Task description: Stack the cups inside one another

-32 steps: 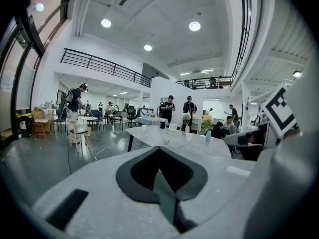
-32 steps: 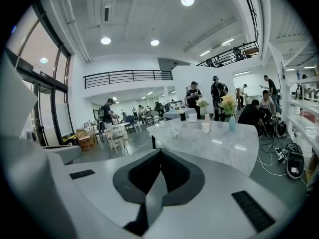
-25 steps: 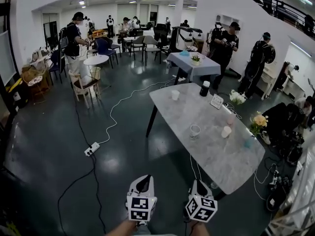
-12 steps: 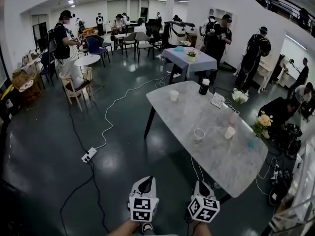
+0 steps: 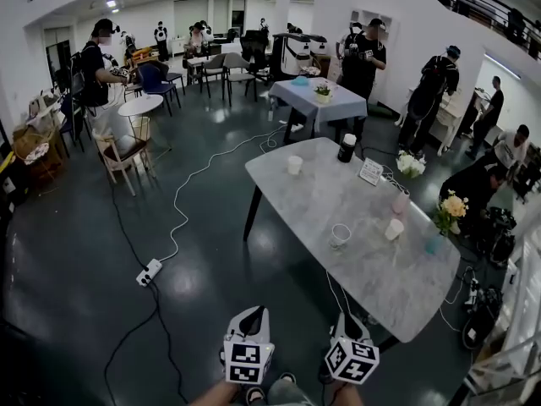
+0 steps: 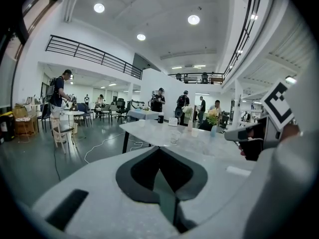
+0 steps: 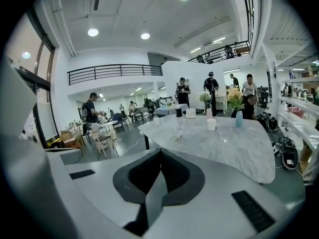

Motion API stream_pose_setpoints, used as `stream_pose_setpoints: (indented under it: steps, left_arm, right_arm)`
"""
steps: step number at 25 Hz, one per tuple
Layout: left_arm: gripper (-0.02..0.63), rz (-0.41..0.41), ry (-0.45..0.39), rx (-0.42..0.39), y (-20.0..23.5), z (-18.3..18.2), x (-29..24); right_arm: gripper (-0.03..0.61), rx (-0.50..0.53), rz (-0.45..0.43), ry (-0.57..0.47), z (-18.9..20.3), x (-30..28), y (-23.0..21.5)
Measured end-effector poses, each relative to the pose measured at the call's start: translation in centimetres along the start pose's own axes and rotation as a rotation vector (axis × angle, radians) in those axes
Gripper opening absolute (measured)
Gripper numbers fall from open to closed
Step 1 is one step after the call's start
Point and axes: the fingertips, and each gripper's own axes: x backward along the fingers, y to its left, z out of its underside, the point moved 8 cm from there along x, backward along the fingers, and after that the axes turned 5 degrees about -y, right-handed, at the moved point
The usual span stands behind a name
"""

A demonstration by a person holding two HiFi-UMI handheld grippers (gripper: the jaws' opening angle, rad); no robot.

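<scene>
Left gripper [image 5: 251, 313], right gripper [image 5: 345, 318]: jaws pressed together, empty, short of table [image 5: 380, 286] near corner. Clear cup [image 5: 339, 236] mid-table; white cup [image 5: 395, 228] near right edge; second white cup [image 5: 294, 165] at far-left corner.

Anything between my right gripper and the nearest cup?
Nothing visible. From the right gripper to the nearest cup there is only bare table; the white cup stands off to the right.
</scene>
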Motion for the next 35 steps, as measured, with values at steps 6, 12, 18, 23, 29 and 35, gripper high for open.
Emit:
stream_pose_setpoints:
  steps: [6,12,18,23,29,35]
  left_arm:
    - [-0.002,-0.008,0.015,-0.016,1.6,0.0,-2.0]
    - [-0.002,-0.003,0.021,-0.041,2.7,-1.7,-7.3]
    - [-0.002,0.008,0.024,-0.051,4.0,-3.5,-13.7]
    - [-0.002,0.018,0.037,-0.053,5.2,-5.3,-19.5]
    - [-0.002,0.06,0.032,-0.055,5.1,-8.0,-26.1]
    - [-0.002,0.086,0.022,-0.071,4.8,-10.1,-31.7]
  right_arm:
    - [0.006,-0.021,-0.014,-0.005,-0.2,-3.0,0.8]
    - [0.006,-0.042,-0.013,-0.012,-2.0,-8.0,-0.2]
    - [0.006,-0.051,-0.032,-0.016,-4.1,-14.0,-0.4]
    - [0.006,-0.062,-0.031,-0.021,-6.7,-19.2,-1.0]
    - [0.006,-0.089,0.014,-0.039,-9.5,-24.2,-3.6]
    - [0.006,-0.11,0.049,-0.062,-11.8,-28.2,-6.1]
